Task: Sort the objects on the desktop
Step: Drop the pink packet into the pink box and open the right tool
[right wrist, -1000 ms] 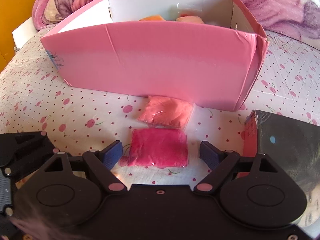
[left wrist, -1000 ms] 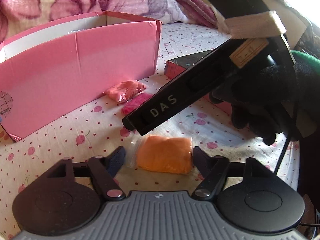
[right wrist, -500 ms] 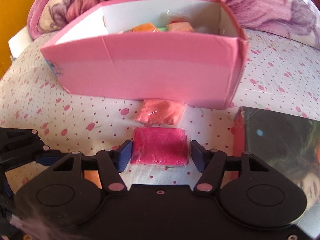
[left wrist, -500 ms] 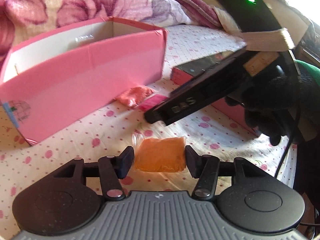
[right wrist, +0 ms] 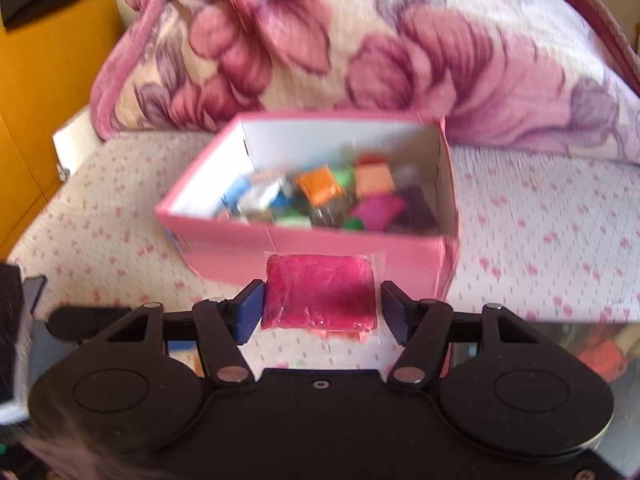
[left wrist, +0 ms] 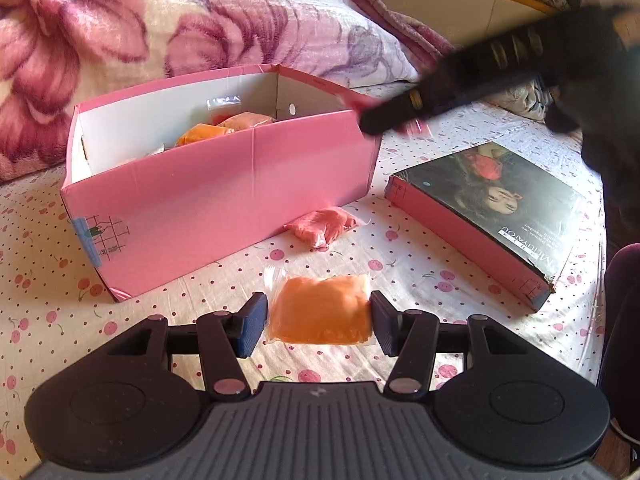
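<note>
1. Left wrist view: the left gripper (left wrist: pixel 318 322) sits low over the cherry-print cloth (left wrist: pixel 48 296), and its blue-padded fingers (left wrist: pixel 251 324) are pinching the orange packet (left wrist: pixel 322 308), one pad against each side.
2. Just beyond it, a salmon-pink packet (left wrist: pixel 322 226) lies on the cloth, touching the foot of the pink box (left wrist: pixel 224 196). Inside the box, orange and peach packets peek over the near wall.
3. To the right, a pink-edged book (left wrist: pixel 492 200) with a dark portrait cover lies flat, apart from the box. Above the box's right corner the right gripper (left wrist: pixel 472 84) shows only as a black blur, a flash of pink at its tip.
4. Right wrist view, motion-blurred: the right gripper (right wrist: pixel 320 312) hangs above the cloth with a magenta packet (right wrist: pixel 320 296) clamped between its blue pads, in front of the box's near wall.
5. The pink box (right wrist: pixel 248 248) stands open below, full of mixed colourful packets, with a floral blanket (right wrist: pixel 360 40) behind it.
</note>
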{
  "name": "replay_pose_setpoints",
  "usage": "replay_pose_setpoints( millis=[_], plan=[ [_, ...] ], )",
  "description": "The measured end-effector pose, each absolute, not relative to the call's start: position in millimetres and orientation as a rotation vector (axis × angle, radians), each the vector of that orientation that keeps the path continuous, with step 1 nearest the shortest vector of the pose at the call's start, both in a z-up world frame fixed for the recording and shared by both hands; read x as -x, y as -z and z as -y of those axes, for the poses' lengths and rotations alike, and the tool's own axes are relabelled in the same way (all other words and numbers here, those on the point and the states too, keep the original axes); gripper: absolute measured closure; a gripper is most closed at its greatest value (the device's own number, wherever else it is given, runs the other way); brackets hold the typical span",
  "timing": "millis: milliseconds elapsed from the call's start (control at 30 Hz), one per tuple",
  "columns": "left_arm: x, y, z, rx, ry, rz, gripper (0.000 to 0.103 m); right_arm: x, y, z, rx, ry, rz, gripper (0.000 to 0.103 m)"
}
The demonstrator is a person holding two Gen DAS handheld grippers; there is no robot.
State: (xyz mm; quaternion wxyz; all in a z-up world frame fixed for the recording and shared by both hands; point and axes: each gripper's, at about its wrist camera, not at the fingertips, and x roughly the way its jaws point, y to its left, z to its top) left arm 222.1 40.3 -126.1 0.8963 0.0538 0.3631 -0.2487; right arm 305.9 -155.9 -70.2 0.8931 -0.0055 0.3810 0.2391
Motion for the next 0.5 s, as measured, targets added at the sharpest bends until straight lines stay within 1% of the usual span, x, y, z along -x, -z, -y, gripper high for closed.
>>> replay_pose_setpoints(
  millis=[267,500],
  plan=[
    [-223.2,123.6,-46.2,-0.082,0.514,-0.747,0.049,-353.1,56.7,144.8,-0.022,-0.511,-0.767,0.041],
    [-225.7,125.6,-49.1,-0.07,0.502,-0.756,0.049,-403.1,72.1,133.3,0.013,-0.491,-0.811,0.041]
  ],
)
